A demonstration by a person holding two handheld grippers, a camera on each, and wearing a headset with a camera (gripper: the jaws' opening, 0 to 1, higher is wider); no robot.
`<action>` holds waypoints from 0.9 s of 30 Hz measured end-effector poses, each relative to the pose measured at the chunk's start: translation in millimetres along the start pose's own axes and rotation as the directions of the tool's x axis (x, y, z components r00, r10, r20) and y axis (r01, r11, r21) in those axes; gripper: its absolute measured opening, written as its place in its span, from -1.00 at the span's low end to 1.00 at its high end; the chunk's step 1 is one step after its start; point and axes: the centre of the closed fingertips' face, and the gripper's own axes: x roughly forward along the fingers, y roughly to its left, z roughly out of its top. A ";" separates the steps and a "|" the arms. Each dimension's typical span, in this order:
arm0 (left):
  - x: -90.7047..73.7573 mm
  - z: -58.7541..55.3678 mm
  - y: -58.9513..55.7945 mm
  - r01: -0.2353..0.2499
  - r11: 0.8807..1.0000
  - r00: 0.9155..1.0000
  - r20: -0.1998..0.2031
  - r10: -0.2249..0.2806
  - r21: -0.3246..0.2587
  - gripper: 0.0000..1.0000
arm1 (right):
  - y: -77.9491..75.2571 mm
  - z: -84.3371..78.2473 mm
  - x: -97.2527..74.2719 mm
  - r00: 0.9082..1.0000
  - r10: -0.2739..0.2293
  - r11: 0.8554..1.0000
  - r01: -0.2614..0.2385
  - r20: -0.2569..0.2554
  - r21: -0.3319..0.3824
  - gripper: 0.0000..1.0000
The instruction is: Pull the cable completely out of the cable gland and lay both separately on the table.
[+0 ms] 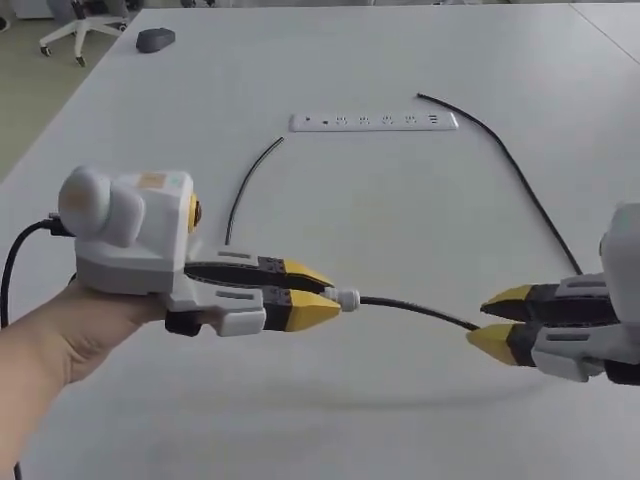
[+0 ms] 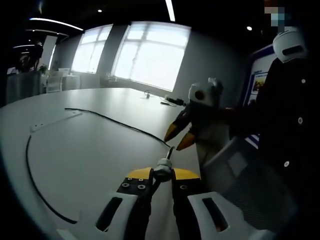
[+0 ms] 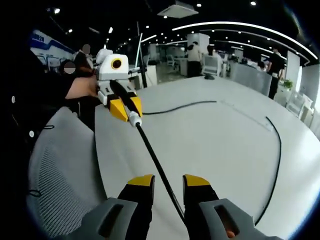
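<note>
white cable gland (image 1: 347, 298) is pinched in the left tool (image 1: 335, 298); right tool (image 1: 478, 322) spread around the black cable (image 1: 415, 308).

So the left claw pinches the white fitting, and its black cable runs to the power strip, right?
Not quite. The left claw does pinch the white fitting, but its black cable runs to the right claw, not the power strip; see the head view.

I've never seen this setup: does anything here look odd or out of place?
Nothing looks broken or spilled. One oddity: a black cable spans mid-air from the white cable gland, pinched in the left hand-held gripper, to the right hand-held gripper.
</note>
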 end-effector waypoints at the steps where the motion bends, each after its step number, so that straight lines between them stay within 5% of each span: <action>1: 1.1 -0.5 -0.3 0.001 1.000 1.000 -0.005 -0.001 0.002 -0.71 | 8.5 9.4 1.8 1.000 0.023 0.999 -0.022 0.012 -0.045 -0.64; 3: 3.2 -1.3 -1.8 0.006 1.000 1.000 -0.015 -0.006 0.007 -0.71 | 19.4 25.2 6.3 0.998 0.045 0.994 -0.041 0.046 -0.100 -0.68; 9: 6.9 -1.3 -6.5 0.020 1.000 0.999 -0.030 -0.019 0.021 -0.71 | 36.4 40.9 24.7 0.994 0.099 0.985 -0.092 0.040 -0.148 -0.74; 16: 6.4 -2.6 -9.6 0.021 0.999 0.999 -0.047 -0.020 0.037 -0.71 | 43.8 32.4 37.8 0.994 0.106 0.964 -0.110 -0.029 -0.242 -0.80; 20: 5.9 -3.5 -11.2 0.024 0.999 0.999 -0.050 -0.022 0.038 -0.71 | 41.0 30.7 38.3 0.995 0.093 0.956 -0.100 -0.040 -0.276 -0.99; 27: 7.0 -3.9 -12.8 0.026 0.999 0.998 -0.057 -0.024 0.039 -0.71 | 41.3 27.3 38.6 0.995 0.087 0.945 -0.100 -0.054 -0.311 -1.00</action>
